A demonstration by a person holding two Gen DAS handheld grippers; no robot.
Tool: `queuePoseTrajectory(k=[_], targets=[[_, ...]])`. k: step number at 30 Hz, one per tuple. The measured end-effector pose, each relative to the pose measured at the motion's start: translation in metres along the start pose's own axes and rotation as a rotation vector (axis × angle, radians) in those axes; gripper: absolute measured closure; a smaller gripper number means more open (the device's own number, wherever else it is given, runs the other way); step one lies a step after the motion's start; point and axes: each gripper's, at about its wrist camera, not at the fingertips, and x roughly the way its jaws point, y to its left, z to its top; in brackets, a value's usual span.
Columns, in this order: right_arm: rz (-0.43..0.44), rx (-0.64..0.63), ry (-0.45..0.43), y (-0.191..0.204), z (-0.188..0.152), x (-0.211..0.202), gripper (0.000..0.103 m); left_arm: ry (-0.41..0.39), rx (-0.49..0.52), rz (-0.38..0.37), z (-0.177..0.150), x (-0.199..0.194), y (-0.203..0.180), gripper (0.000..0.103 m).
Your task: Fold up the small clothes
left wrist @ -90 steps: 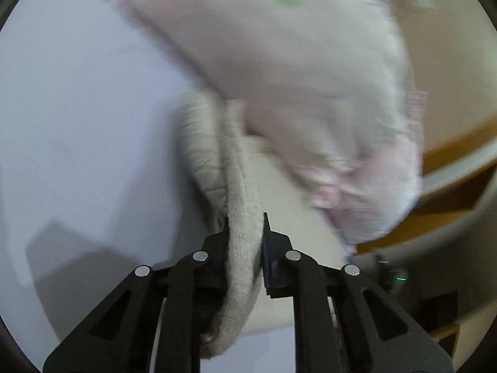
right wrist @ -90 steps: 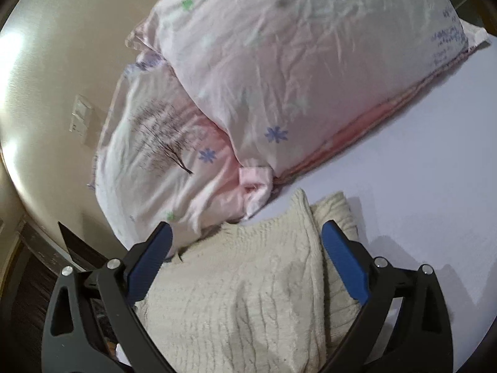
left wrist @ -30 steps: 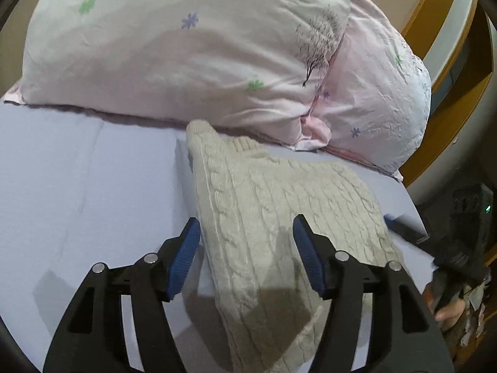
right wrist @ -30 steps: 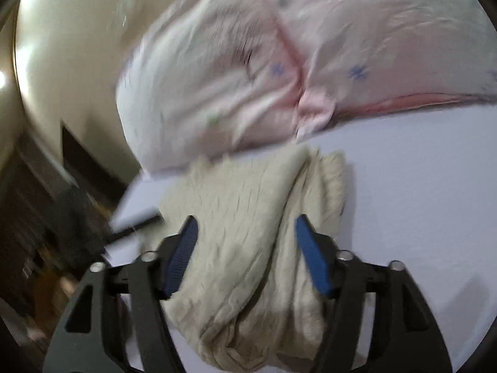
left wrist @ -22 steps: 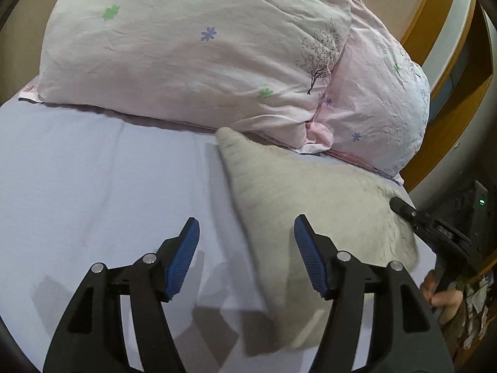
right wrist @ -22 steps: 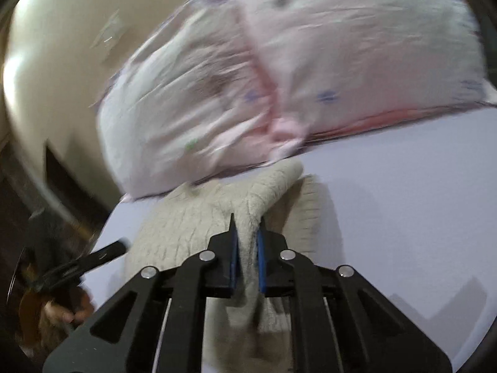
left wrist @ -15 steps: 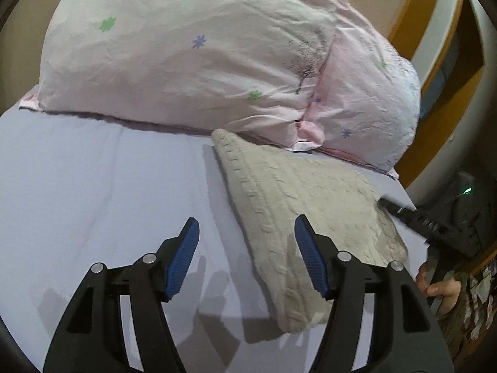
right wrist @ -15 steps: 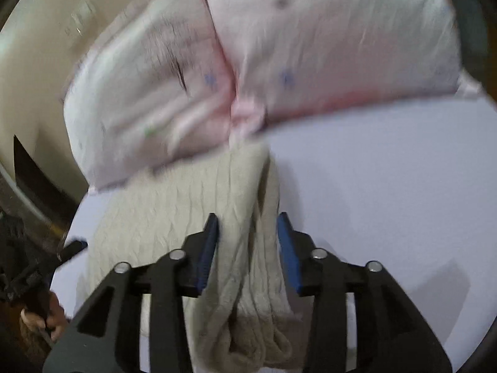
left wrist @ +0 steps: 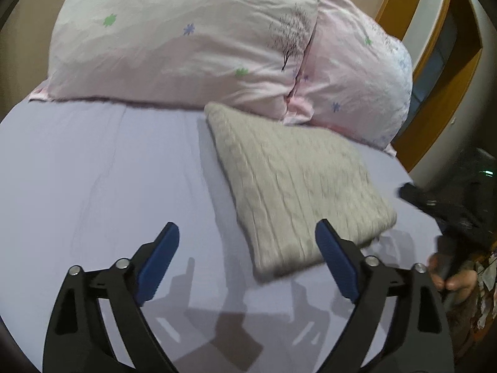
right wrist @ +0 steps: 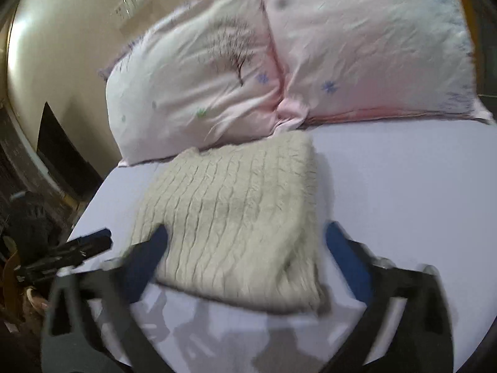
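A cream cable-knit sweater [left wrist: 298,183] lies folded into a flat rectangle on the lavender bed sheet [left wrist: 93,171], its far corner against the pillows. My left gripper [left wrist: 247,245] is open and empty, above the sheet just short of the sweater's near left edge. In the right wrist view the folded sweater [right wrist: 236,211] lies straight ahead. My right gripper [right wrist: 245,248] is open and empty, its blurred fingers on either side of the sweater's near edge. The right gripper also shows at the right edge of the left wrist view [left wrist: 435,205].
Two pink patterned pillows [left wrist: 192,40] [left wrist: 357,77] lean at the head of the bed behind the sweater. A wooden frame [left wrist: 435,62] stands at the right. The bed's edge and dark clutter [right wrist: 28,217] lie to the left in the right wrist view.
The right gripper shut on the sweater's fold, then opened and drew back. The sweater now lies flat and folded. The left gripper stayed open and backed away.
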Motion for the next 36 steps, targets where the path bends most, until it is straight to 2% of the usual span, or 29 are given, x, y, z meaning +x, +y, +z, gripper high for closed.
queuePoseTrajectory(k=[3, 5, 7, 9, 11, 13, 15, 17, 20, 22, 23, 24, 26, 29, 31, 33, 34, 36], targets=[[-0.105, 0.042, 0.055, -0.006, -0.025, -0.004, 0.002, 0.036, 0.009, 0.055, -0.014, 0.004, -0.012, 0.005], [-0.130, 0.040, 0.102, -0.005, -0.035, 0.009, 0.002, 0.055, 0.037, 0.106, -0.021, 0.011, -0.022, 0.003], [-0.127, 0.065, 0.095, -0.006, -0.037, 0.014, 0.002, 0.081, 0.077, 0.153, -0.026, 0.020, -0.032, 0.003], [-0.091, 0.124, 0.061, -0.013, -0.023, 0.009, 0.002, 0.097, 0.088, 0.158, -0.030, 0.024, -0.034, 0.003], [-0.062, 0.181, 0.021, -0.026, 0.006, 0.010, 0.004, 0.099, 0.081, 0.148, -0.032, 0.023, -0.030, 0.003], [-0.055, 0.212, 0.008, -0.038, 0.035, 0.017, 0.014, 0.094, 0.065, 0.139, -0.032, 0.021, -0.025, 0.003], [-0.064, 0.232, 0.039, -0.055, 0.074, 0.050, 0.027, 0.090, 0.044, 0.117, -0.033, 0.019, -0.021, 0.003], [-0.081, 0.241, 0.081, -0.064, 0.092, 0.077, 0.036, 0.089, 0.038, 0.111, -0.035, 0.018, -0.020, 0.003], [-0.080, 0.243, 0.191, -0.069, 0.106, 0.126, 0.038, 0.100, 0.032, 0.099, -0.036, 0.021, -0.018, 0.003], [-0.047, 0.213, 0.267, -0.065, 0.102, 0.152, 0.076, 0.109, 0.027, 0.090, -0.037, 0.023, -0.017, 0.003], [-0.059, 0.218, 0.238, -0.065, 0.099, 0.153, 0.086, 0.112, 0.026, 0.084, -0.038, 0.025, -0.016, 0.003], [-0.088, 0.237, 0.198, -0.068, 0.096, 0.146, 0.091, 0.115, 0.027, 0.084, -0.038, 0.026, -0.016, 0.003], [-0.110, 0.315, 0.164, -0.080, 0.095, 0.140, 0.092, 0.111, 0.026, 0.082, -0.038, 0.027, -0.016, 0.003], [-0.148, 0.280, 0.170, -0.074, 0.087, 0.139, 0.087, 0.100, 0.016, 0.072, -0.039, 0.027, -0.016, 0.003], [-0.168, 0.240, 0.136, -0.062, 0.083, 0.120, 0.065, 0.093, 0.011, 0.071, -0.041, 0.025, -0.017, 0.003], [-0.137, 0.216, 0.084, -0.054, 0.074, 0.096, 0.016, 0.086, 0.006, 0.068, -0.042, 0.023, -0.015, 0.002], [-0.075, 0.199, 0.044, -0.048, 0.063, 0.075, 0.009, 0.084, 0.004, 0.069, -0.043, 0.022, -0.015, 0.002], [0.018, 0.162, 0.033, -0.038, 0.037, 0.042, 0.002, 0.083, 0.004, 0.073, -0.045, 0.021, -0.014, 0.001]])
